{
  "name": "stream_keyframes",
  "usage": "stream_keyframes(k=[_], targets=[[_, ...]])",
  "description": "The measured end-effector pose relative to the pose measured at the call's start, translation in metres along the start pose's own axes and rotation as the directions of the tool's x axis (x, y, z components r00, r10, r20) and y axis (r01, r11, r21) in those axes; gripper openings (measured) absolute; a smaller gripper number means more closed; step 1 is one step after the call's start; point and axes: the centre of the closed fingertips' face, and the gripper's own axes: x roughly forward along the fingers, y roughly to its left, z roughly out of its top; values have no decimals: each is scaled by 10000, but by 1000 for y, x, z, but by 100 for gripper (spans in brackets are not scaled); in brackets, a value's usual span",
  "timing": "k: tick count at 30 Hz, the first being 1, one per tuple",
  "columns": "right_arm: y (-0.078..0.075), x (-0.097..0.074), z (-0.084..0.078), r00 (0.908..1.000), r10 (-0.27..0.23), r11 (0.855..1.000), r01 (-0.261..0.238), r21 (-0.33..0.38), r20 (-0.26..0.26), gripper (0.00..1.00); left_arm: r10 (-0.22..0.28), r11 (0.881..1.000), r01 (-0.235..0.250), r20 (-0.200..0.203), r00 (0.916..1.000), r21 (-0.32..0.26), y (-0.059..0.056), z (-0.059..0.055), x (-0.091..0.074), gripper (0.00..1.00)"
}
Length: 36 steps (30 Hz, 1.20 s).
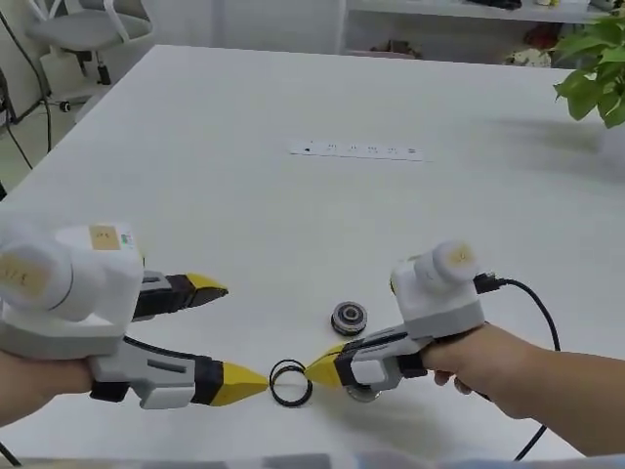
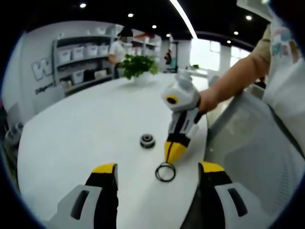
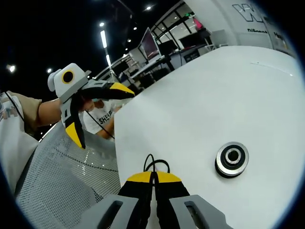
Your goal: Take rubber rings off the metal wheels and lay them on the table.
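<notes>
Head view, your right gripper (image 1: 310,370) jaws pinching thin black rubber ring (image 1: 290,384), left gripper (image 1: 245,335) jaws wide, round metal wheel (image 1: 349,318) nearby

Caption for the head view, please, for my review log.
Right gripper pinches a rubber ring on the white table; left gripper open beside it, metal wheel behind.

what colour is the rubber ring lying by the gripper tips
The rubber ring is black; the left gripper view shows it best.
</notes>
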Motion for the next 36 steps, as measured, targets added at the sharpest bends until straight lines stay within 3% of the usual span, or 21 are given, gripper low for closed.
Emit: stream_keyframes(k=[11, 18, 23, 30, 36], targets=[[-4, 2, -5, 9984, -397, 9961, 364, -803, -395, 1, -36, 9999, 35, -118, 9999, -120, -1, -5, 2, 69], [-2, 2, -6, 9959, -644, 9852, 532, -1628, -642, 11, -94, 9999, 91, -200, 9998, -147, -1, -6, 4, 69], [-1, 0, -6, 9960, -587, 9839, 463, -1728, -674, 16, -111, 9998, 107, -263, 9996, -170, 0, -8, 5, 69], [-9, -12, 7, 9967, -803, 9840, 773, -1605, -124, 21, -122, 9996, 114, -346, 9993, -243, 3, -10, 7, 67], [-22, -30, 22, 9907, -1223, 9821, 1294, -1366, 591, 23, -1, 9996, -11, -402, 9992, -292, 11, -9, 11, 67]])
